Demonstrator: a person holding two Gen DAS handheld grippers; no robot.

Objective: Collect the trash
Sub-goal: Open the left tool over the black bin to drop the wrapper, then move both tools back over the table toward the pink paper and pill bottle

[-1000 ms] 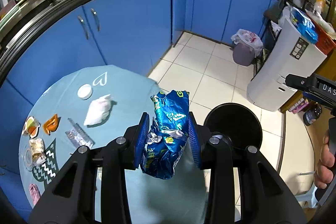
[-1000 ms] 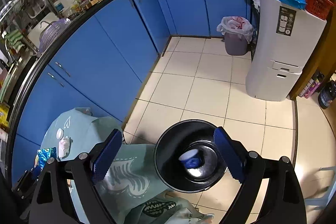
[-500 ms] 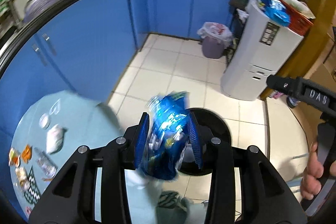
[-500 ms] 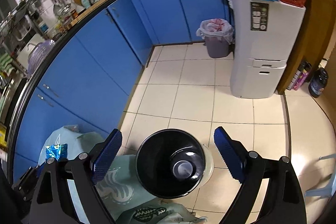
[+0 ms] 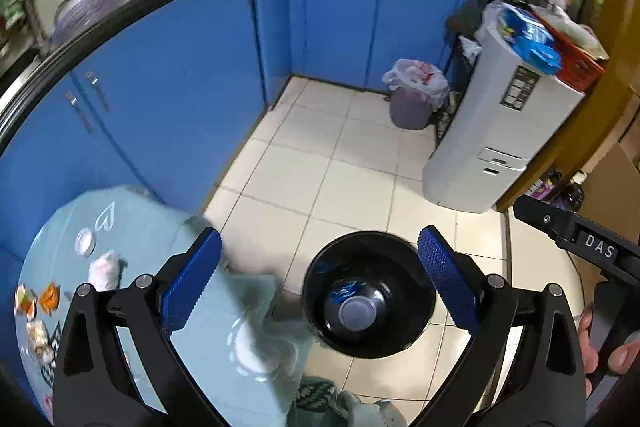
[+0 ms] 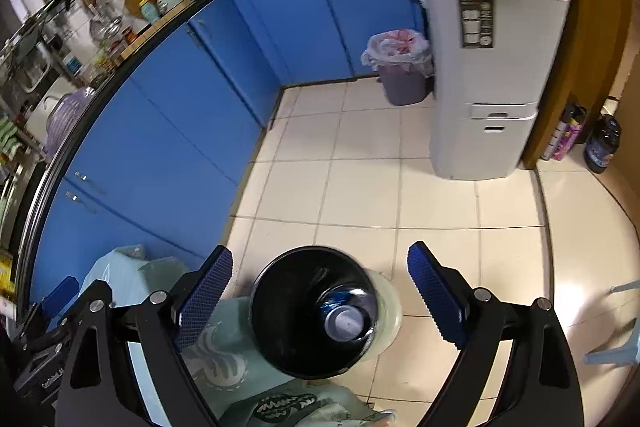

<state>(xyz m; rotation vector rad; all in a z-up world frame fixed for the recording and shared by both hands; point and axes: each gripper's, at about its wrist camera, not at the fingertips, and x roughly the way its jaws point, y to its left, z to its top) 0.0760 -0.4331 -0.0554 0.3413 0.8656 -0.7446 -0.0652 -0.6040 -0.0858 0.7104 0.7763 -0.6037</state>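
Blue ribbed pads of the left gripper (image 5: pixel 320 281) stand wide apart low in the left wrist frame, its jaws having just been opening, with nothing between them; below them, lower centre, sits the black bin (image 5: pixel 369 293) on the tiled floor (image 5: pixel 320 163); inside it lies the blue snack wrapper (image 5: pixel 345 289) beside a pale cup (image 5: pixel 357 313); the right gripper (image 6: pixel 320 301) likewise stands wide and empty above the same bin in the right wrist frame; at lower left of the left view the teal-clothed table (image 5: pixel 160 227) bears a crumpled white bag (image 5: pixel 105 268), a white lid (image 5: pixel 85 242) and orange scraps (image 5: pixel 49 297); a hand (image 5: pixel 600 347) grips a handle at the lower right edge.
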